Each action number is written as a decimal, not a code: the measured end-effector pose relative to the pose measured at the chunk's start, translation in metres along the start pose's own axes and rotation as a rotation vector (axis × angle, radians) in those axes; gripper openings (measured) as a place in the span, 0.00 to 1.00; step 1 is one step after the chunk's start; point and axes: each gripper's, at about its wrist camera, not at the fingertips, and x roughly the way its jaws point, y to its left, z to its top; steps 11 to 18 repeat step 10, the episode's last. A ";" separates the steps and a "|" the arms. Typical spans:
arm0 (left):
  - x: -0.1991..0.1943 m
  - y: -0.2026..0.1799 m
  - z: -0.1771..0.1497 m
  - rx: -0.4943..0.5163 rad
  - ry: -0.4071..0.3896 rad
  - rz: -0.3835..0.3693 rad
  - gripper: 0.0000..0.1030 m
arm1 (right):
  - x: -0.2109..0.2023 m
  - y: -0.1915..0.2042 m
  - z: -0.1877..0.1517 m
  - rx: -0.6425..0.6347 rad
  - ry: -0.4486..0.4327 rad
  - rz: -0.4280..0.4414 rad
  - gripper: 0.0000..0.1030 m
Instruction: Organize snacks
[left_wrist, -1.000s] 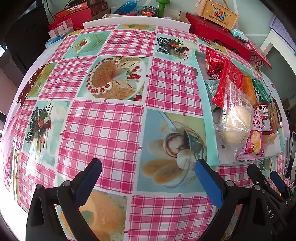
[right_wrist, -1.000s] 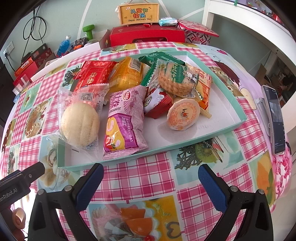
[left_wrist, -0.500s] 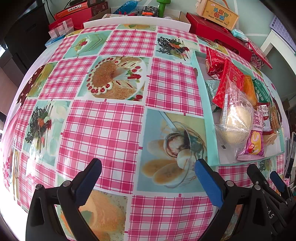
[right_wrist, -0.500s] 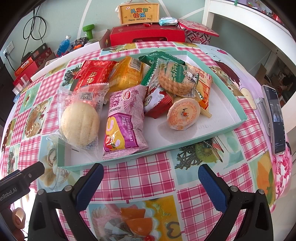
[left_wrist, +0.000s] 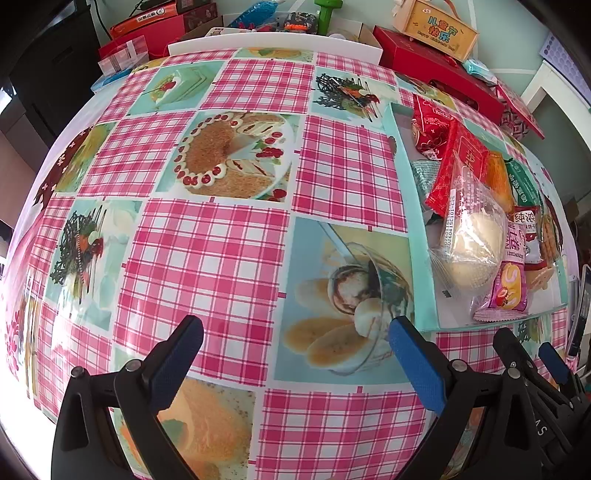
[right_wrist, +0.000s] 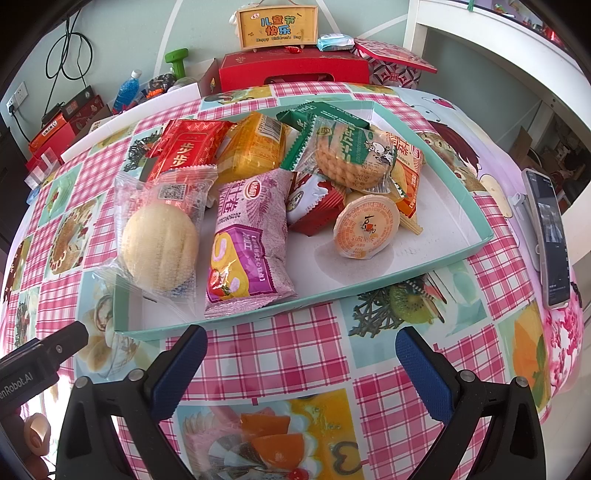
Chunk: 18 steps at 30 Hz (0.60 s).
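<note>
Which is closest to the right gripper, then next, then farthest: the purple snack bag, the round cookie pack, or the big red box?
Seen from the right wrist camera, from the right gripper:
1. Purple snack bag: front of the tray, lying just ahead of the open fingers.
2. Round cookie pack: middle of the tray, on top of the pile.
3. Big red box: behind the tray, at the table's far edge.

My right gripper (right_wrist: 301, 354) hangs over the tabletop (right_wrist: 388, 369), jaws spread wide and empty. At twelve o'clock, the teal tray (right_wrist: 476, 206) holds piled snacks, a bread bun packet (right_wrist: 160, 240) leftmost.
</note>
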 end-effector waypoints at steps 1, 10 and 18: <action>0.000 0.000 -0.001 -0.001 -0.002 0.001 0.97 | 0.000 0.000 -0.001 0.000 0.000 0.000 1.00; -0.006 -0.002 0.000 0.013 -0.018 -0.005 0.97 | 0.000 0.000 0.000 -0.001 0.001 0.000 1.00; -0.006 -0.002 0.000 0.013 -0.018 -0.005 0.97 | 0.000 0.000 0.000 -0.001 0.001 0.000 1.00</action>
